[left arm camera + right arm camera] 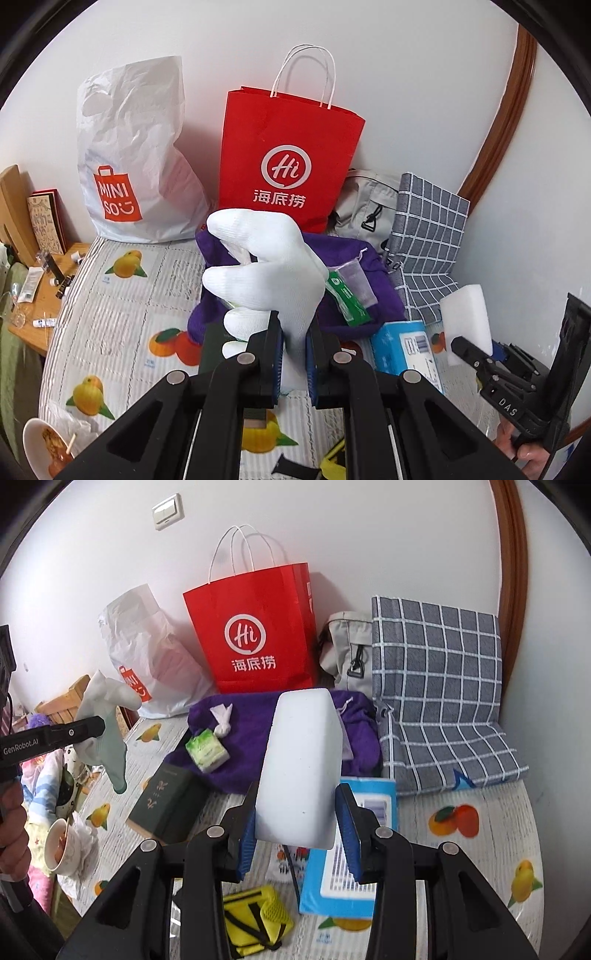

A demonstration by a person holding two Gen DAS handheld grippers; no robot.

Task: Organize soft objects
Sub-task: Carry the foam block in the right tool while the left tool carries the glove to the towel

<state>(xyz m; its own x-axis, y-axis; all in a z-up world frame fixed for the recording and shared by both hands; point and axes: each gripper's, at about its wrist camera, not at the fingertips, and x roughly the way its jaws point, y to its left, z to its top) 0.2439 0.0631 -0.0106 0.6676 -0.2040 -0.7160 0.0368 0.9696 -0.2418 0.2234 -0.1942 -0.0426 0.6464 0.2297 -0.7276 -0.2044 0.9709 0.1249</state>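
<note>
My left gripper (294,354) is shut on a white glove (266,269) and holds it up above the fruit-print cloth; the glove also shows in the right wrist view (105,723). My right gripper (297,834) is shut on a white foam block (301,764), held above the table; the block also shows in the left wrist view (467,317). A purple cloth (258,738) lies behind, with a green tissue pack (207,751) and a small white wad (222,720) on it.
A red paper bag (255,635), a white Miniso bag (129,162), a grey bag (345,650) and a checked cushion (439,686) stand against the wall. A dark green book (166,805), a blue box (347,860), a yellow pouch (255,919) and a food bowl (62,845) lie nearer.
</note>
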